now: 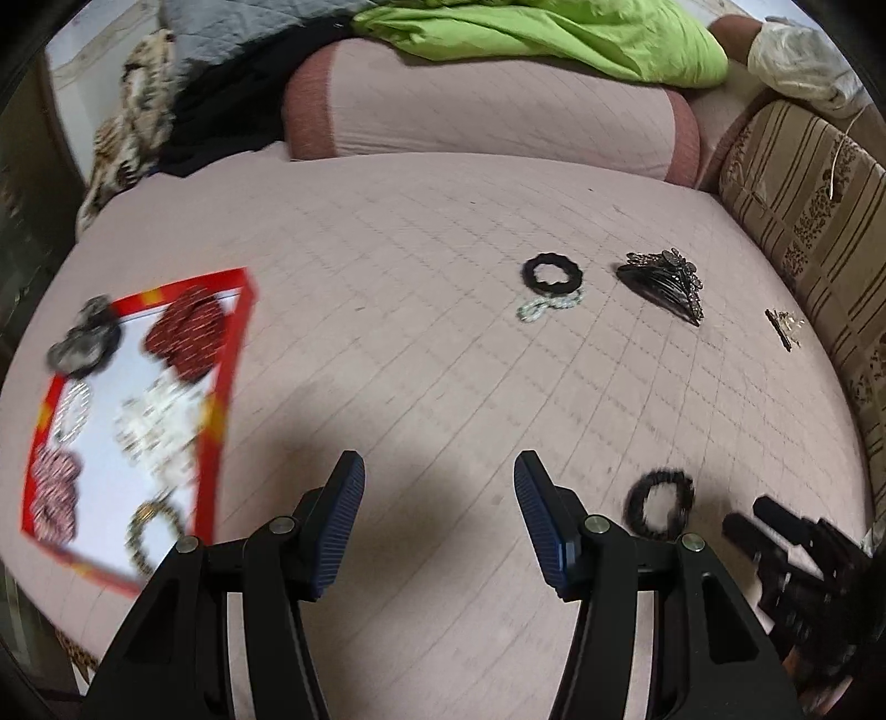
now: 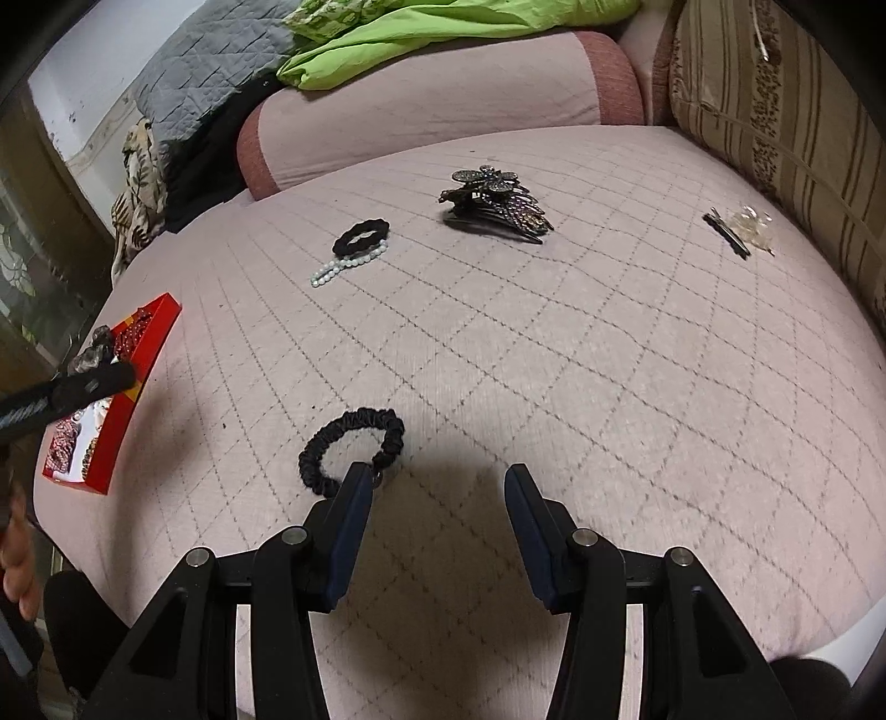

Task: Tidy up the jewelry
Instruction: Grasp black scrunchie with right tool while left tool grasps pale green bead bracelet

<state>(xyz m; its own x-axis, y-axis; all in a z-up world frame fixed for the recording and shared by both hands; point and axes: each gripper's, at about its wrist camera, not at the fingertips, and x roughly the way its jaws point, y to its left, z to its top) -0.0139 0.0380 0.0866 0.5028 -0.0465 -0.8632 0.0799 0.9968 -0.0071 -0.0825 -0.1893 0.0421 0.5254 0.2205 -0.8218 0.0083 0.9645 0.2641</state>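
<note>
A red box (image 1: 221, 399) with several bracelets and scrunchies lies at the left of the pink quilted bed; it also shows in the right wrist view (image 2: 141, 360). A black scrunchie (image 2: 350, 450) lies just ahead of my right gripper's left finger; it also shows in the left wrist view (image 1: 659, 503). Farther off lie a black hair tie (image 1: 552, 272) on a pearl bracelet (image 1: 534, 307), a black jeweled claw clip (image 1: 664, 282) and a small hairpin (image 1: 782, 328). My left gripper (image 1: 438, 476) is open and empty beside the box. My right gripper (image 2: 437, 487) is open and empty.
A pink bolster (image 1: 487, 116) with a green cloth (image 1: 554, 39) lies at the far edge. A striped cushion (image 1: 814, 210) bounds the right side. Grey and patterned blankets (image 1: 144, 111) are piled at the far left. The bed's edge drops off at the left.
</note>
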